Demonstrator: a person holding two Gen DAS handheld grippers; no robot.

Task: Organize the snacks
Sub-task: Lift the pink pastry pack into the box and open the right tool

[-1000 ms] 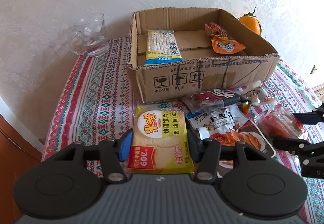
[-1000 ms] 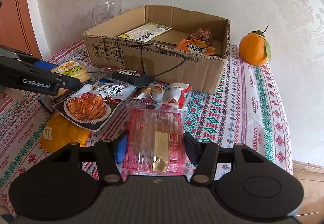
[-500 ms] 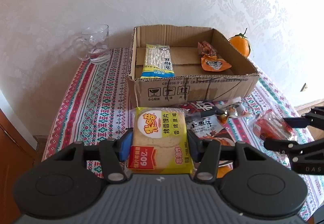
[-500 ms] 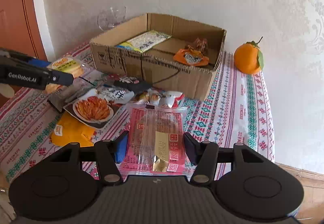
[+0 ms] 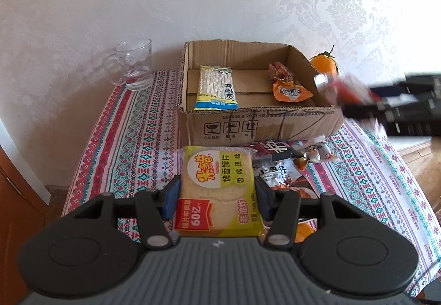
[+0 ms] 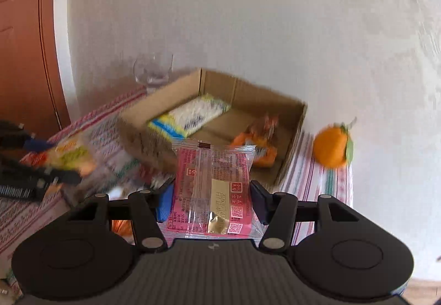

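My left gripper (image 5: 216, 196) is shut on a yellow packet of toasted bread slices (image 5: 217, 189), held above the table in front of the open cardboard box (image 5: 259, 123). My right gripper (image 6: 210, 198) is shut on a red and clear snack packet (image 6: 212, 189), lifted near the box's right front corner; it shows blurred in the left wrist view (image 5: 355, 95). Inside the box lie a white and blue packet (image 5: 216, 88) and orange wrapped snacks (image 5: 289, 91).
Several loose snack packets (image 5: 278, 164) lie on the patterned tablecloth (image 5: 132, 145) in front of the box. A glass mug (image 5: 132, 67) stands left of the box by the wall, an orange fruit (image 6: 332, 146) right of it. A brown door (image 6: 24, 37) is at the left.
My right gripper rose with the red packet from the table up beside the box's right front corner. My left gripper lifted and drew back a little with the yellow packet.
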